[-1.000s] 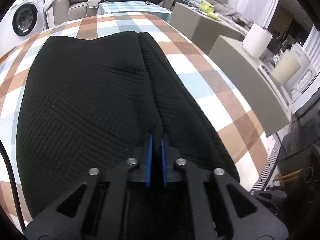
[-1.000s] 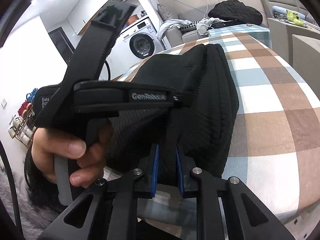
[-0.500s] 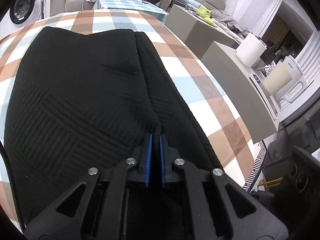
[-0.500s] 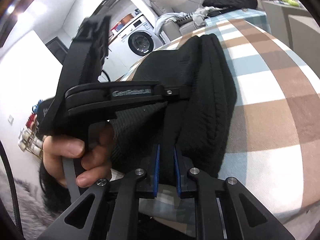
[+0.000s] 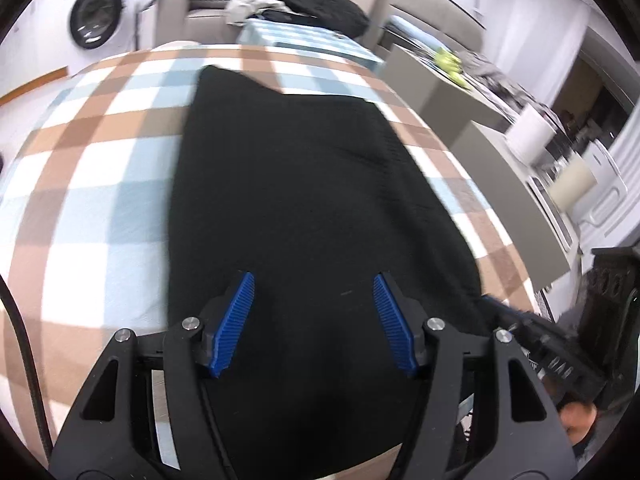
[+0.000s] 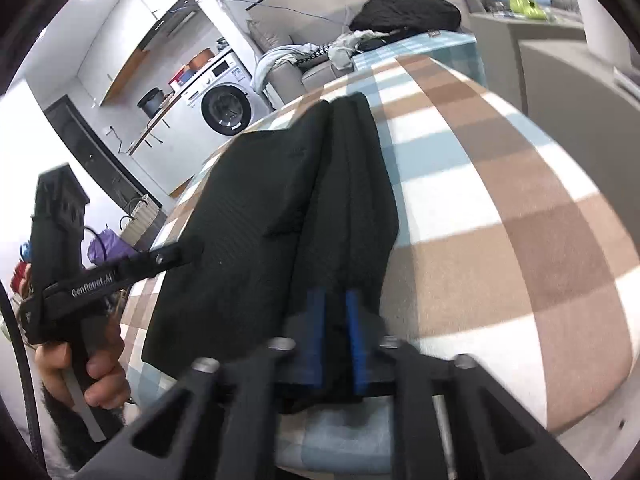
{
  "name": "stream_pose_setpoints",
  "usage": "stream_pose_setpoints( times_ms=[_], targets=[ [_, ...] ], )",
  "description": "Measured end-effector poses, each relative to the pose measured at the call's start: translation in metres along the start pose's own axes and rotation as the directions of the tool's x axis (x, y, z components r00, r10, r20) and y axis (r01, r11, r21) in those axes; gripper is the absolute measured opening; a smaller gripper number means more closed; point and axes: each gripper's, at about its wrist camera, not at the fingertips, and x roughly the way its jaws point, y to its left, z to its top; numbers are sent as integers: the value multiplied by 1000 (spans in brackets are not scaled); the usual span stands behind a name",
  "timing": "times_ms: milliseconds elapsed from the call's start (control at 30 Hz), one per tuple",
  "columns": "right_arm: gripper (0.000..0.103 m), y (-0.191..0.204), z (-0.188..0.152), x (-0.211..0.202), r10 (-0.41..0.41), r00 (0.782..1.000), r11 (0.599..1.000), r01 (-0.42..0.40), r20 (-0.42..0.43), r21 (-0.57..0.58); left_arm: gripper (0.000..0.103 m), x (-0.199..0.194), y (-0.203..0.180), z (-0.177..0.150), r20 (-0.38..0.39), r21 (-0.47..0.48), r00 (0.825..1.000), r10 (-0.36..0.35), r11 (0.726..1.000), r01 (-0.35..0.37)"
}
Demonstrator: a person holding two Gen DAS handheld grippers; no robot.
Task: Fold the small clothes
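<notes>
A black knit garment (image 5: pixel 304 184) lies lengthwise on the checked tablecloth (image 5: pixel 96 160), folded into a long strip. My left gripper (image 5: pixel 314 304) is open, its blue pads spread wide just above the garment's near end, holding nothing. In the right wrist view the garment (image 6: pixel 288 216) shows stacked layers along its right side. My right gripper (image 6: pixel 335 312) is shut on the garment's near right edge. The left gripper (image 6: pixel 180 254) shows there at the left, held by a hand. The right gripper's body shows at the lower right of the left wrist view (image 5: pixel 532 340).
The checked table (image 6: pixel 500 208) drops off close at the near edge and to the right. Grey cabinets (image 5: pixel 492 168) stand to the right. A washing machine (image 5: pixel 96 16) and a sofa with piled clothes (image 5: pixel 312 4) stand behind the table.
My left gripper has opened, let go of the garment and pulled back. The garment now lies flatter. My right gripper stays shut on the near edge.
</notes>
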Motion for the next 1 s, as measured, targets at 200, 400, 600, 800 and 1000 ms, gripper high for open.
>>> stream_pose_setpoints(
  times_ms=[200, 400, 600, 800, 1000],
  targets=[
    [8, -19, 3, 2, -106, 993, 994, 107, -60, 23, 59, -16, 30, -8, 37, -40, 999, 35, 999, -33],
    [41, 8, 35, 6, 68, 997, 996, -70, -40, -45, 59, -9, 38, -10, 18, -23, 998, 56, 998, -56],
    [22, 27, 43, 70, -9, 993, 991, -7, -121, -135, 59, -1, 44, -14, -4, -25, 996, 85, 996, -85],
    [17, 17, 39, 47, -119, 988, 978, 100, -96, -182, 59, -8, 62, -8, 37, -78, 997, 66, 995, -63],
    [19, 13, 48, 36, -79, 994, 988, 68, -76, -138, 59, -5, 47, 22, 80, -10, 997, 4, 1000, -3]
  ],
)
